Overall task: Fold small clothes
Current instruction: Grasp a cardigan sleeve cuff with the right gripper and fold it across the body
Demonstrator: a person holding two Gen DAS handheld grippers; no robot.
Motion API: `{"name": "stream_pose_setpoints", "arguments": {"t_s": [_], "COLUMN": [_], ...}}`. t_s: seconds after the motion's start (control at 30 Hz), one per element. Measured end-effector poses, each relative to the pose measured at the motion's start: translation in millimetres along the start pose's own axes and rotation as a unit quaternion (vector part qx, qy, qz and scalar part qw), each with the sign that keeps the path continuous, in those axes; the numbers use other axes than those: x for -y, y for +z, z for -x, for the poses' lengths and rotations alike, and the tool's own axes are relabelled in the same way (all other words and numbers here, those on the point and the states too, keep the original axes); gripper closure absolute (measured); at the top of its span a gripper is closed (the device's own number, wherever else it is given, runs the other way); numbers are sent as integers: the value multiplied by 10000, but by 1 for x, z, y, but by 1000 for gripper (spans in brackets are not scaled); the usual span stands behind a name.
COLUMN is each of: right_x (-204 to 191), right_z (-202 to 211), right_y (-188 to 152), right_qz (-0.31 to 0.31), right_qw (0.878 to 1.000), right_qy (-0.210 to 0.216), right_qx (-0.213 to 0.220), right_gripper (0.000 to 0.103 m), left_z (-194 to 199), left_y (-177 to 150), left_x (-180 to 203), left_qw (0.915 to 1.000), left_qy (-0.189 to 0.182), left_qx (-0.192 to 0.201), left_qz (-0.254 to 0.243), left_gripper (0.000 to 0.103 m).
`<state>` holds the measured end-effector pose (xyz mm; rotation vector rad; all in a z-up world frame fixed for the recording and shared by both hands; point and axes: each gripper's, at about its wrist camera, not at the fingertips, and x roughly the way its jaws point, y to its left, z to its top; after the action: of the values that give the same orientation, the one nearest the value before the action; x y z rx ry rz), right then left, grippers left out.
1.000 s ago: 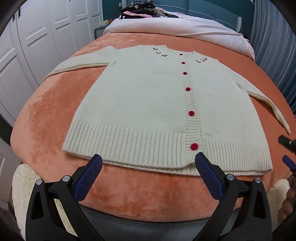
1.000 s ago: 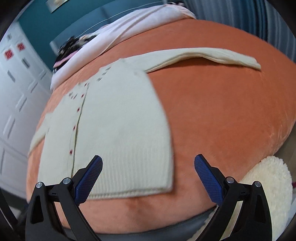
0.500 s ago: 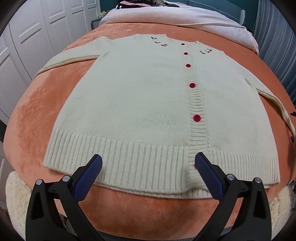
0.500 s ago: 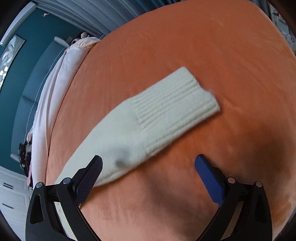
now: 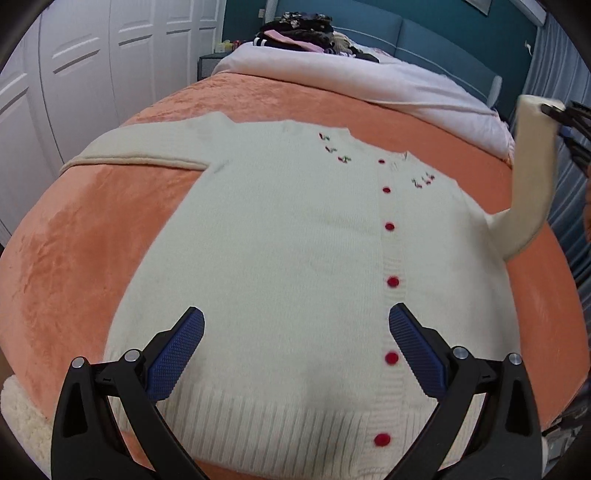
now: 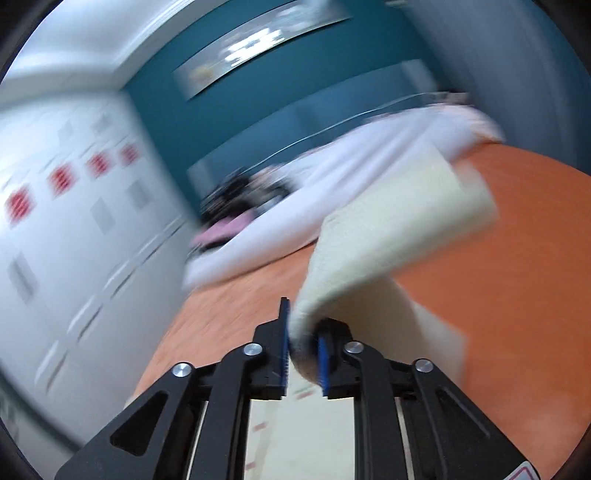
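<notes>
A cream knit cardigan (image 5: 280, 258) with red buttons lies flat, front up, on an orange blanket (image 5: 74, 251). My left gripper (image 5: 295, 350) is open and empty, hovering over the cardigan's lower body near the ribbed hem. My right gripper (image 6: 303, 354) is shut on the cuff of the cardigan's right sleeve (image 6: 388, 236) and holds it lifted off the blanket. In the left wrist view that sleeve (image 5: 532, 177) stands up at the far right, with the right gripper (image 5: 554, 110) at its top. The left sleeve (image 5: 147, 151) lies flat at the upper left.
The orange blanket covers a bed with a pale pink duvet (image 5: 369, 81) and a pile of dark clothes (image 5: 295, 29) at the head. White wardrobe doors (image 5: 74, 74) stand on the left. A fluffy cream rug (image 5: 18, 417) shows at the lower left.
My right gripper has shut on the right sleeve's cuff and lifted it, swinging fast. My left gripper has moved forward over the cardigan's lower body.
</notes>
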<state>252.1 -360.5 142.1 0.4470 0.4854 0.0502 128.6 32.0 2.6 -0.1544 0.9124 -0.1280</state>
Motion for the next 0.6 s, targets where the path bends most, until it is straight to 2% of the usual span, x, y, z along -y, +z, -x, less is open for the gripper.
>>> {"name": "stream_pose_setpoints", "arguments": {"t_s": [0.03,0.07,0.13,0.17,0.23,0.33,0.37,0.43,0.5,0.53,0.6], "right_x": [-25,-41,-63,-59,-35,21,43,78,114,126,141], "right_z": [-26,-44,-76,-84,-80,-57,-56,-50,-55,-60,-72], "right_y": [-17,-33,-78,-100,-124,-143,-139,-146,-140,-147,-162], "right_qz": [233,398,655,591,267,-530,-833,-1392,-1935,-2187,-2663], "right_qw": [9989,9971,9916,9890,9884,9869,9839,9762,9665,9595,9477], "right_qy": [271,352,249,178,10,-458,-624,-844,-865,-913,-781], "right_qx": [-315,-538,-1087,-1341,-1498,-1455,-1450,-1432,-1450,-1525,-1576], "right_gripper": [59,56,56,56,56,52,52,51,51,51,54], "left_z": [-2,-6,-18,-25,-48,-102,-121,-155,-181,-191,-197], "left_y": [9,19,43,53,75,105,113,125,130,131,133], "left_x": [-2,-4,-11,-13,-16,-14,-15,-16,-20,-19,-18], "left_qw": [9999,9997,9977,9962,9922,9892,9870,9810,9736,9715,9700], "left_qy": [-58,-145,-440,-563,-841,-849,-882,-851,-913,-800,-665], "left_qx": [19,16,8,-2,-44,-184,-274,-488,-614,-672,-526], "left_qz": [80,192,506,668,914,1183,1318,1674,2001,2128,2280], "left_gripper": [5,5,5,5,5,5,5,5,5,5,8]}}
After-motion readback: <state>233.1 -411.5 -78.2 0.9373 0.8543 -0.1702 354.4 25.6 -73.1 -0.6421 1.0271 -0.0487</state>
